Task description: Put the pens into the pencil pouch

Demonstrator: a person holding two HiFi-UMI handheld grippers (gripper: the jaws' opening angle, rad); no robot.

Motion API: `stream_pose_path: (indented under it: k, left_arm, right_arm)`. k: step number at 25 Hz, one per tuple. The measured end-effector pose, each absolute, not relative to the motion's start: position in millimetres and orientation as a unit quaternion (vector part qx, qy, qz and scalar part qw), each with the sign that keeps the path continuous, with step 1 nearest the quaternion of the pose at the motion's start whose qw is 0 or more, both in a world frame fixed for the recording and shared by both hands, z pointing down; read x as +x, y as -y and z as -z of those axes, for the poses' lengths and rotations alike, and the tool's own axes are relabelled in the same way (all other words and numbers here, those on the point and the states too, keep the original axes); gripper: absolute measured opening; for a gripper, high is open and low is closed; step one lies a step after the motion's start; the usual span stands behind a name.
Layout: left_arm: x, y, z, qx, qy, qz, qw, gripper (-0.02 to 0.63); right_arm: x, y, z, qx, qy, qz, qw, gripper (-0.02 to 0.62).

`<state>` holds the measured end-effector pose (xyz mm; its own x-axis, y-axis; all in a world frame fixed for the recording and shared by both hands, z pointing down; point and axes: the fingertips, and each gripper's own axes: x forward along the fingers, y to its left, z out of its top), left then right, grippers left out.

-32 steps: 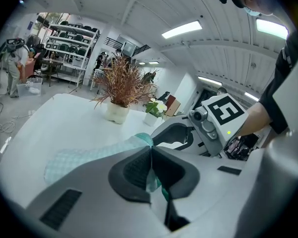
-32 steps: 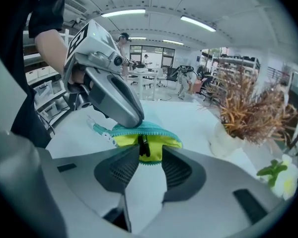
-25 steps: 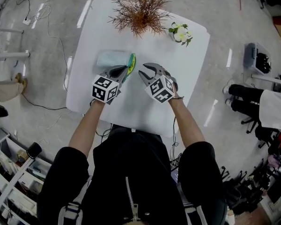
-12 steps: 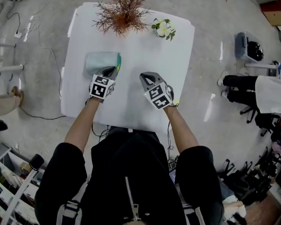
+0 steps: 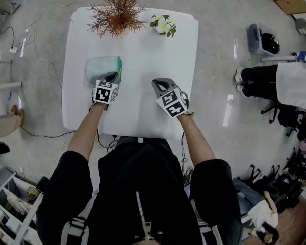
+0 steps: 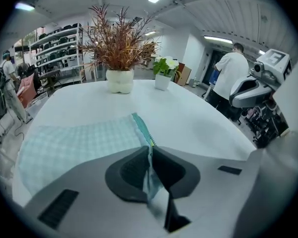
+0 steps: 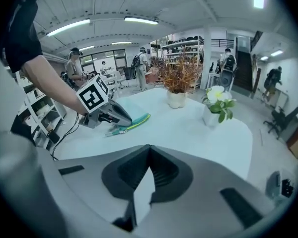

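The pencil pouch point(image 5: 102, 67), pale teal check cloth with a green zip edge, lies on the white table point(image 5: 143, 55) at the left. My left gripper point(image 5: 112, 77) is shut on the pouch's near zip corner; in the left gripper view the cloth point(image 6: 79, 150) runs straight between the closed pads point(image 6: 131, 170). My right gripper point(image 5: 157, 83) stands apart to the right of the pouch, shut with nothing in it. The right gripper view shows the left gripper point(image 7: 103, 111) and the pouch's green edge point(image 7: 135, 120) ahead of its closed tips point(image 7: 148, 148). No pen is visible.
A dried reddish plant in a white pot point(image 5: 116, 13) and a small pot of white flowers point(image 5: 163, 25) stand at the table's far edge. A person in white point(image 5: 291, 86) sits to the right of the table. Cables lie on the floor at the left.
The right gripper's jaws have closed, empty, and it has drawn away to the right of the pouch. The left gripper has sunk toward the table with the pouch corner still pinched.
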<state>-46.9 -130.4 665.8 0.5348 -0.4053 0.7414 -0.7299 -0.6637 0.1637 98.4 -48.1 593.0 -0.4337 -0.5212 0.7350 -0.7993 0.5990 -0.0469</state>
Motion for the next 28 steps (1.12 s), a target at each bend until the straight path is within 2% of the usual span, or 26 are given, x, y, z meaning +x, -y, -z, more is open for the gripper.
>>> stream_pose_path:
  k: [5,11,17,22,28]
  left_arm:
    - [-51,129,-646,0.844,0.354,-0.315,0.251,0.035]
    - [-68,119,-607,0.85,0.382,-0.287,0.22,0.035]
    - [-85,107,-556,0.863,0.403,-0.259,0.16,0.034]
    - [-88,98,-514,0.873,0.415,-0.205,0.153,0.032]
    - [-86,94,-462,0.885,0.423,-0.148,0.125,0.031]
  right_arm:
    - [103,42,-582,0.415,0.82,-0.195,0.341,0.009]
    - [114,44,-575,0.447,0.808,-0.212,0.321,0.009]
    - [118,50,-549,0.461,0.814,-0.183,0.303,0.009]
    - [110,60,-523,0.464,0.824,-0.151,0.289,0.009]
    - [96,66,-475,0.476,0.837,-0.119,0.241,0.008]
